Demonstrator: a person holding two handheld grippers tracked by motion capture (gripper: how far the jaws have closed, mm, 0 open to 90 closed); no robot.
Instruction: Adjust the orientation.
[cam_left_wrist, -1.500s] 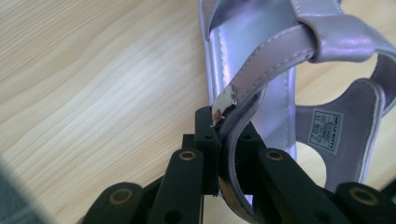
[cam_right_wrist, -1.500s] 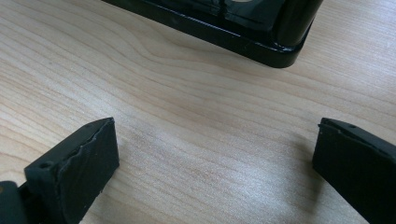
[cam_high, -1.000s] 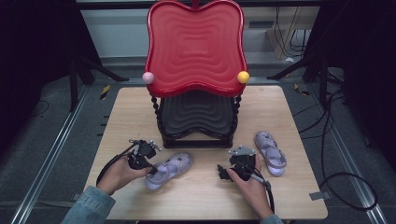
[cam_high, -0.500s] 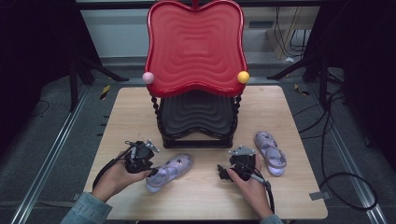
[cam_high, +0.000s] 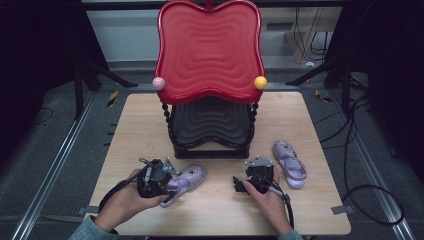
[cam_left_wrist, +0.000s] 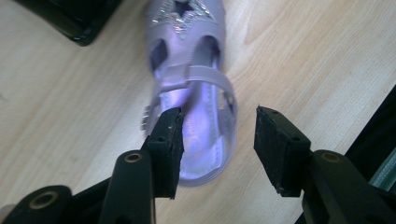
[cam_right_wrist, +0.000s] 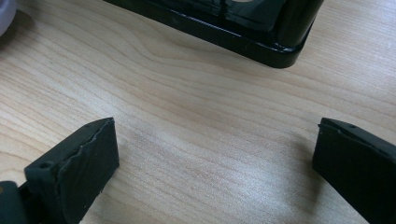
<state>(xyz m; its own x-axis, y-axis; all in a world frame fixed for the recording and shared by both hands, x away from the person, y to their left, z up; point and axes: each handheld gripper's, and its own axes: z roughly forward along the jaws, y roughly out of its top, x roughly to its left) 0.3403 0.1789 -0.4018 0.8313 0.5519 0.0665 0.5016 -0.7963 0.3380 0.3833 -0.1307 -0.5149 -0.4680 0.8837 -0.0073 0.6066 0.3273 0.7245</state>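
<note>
Two lilac child's sandals lie on the wooden table. The left sandal has a silver star on its toe, and my left gripper is at its heel. In the left gripper view that sandal points away from me and the left gripper stands open. One jaw is over the insole and the other is outside the heel rim, over bare wood. The right sandal lies apart, to the right of my right gripper. The right gripper is open wide over bare table, holding nothing.
A two-tier stand sits mid-table, with a red wavy tray on top, a black tray below, and pink and yellow knobs at the corners. Its black base lies just beyond the right gripper's jaws. Cables trail on the floor at right.
My left gripper has shifted a little down and right, onto the heel of the left sandal. The right gripper and both sandals have hardly moved.
</note>
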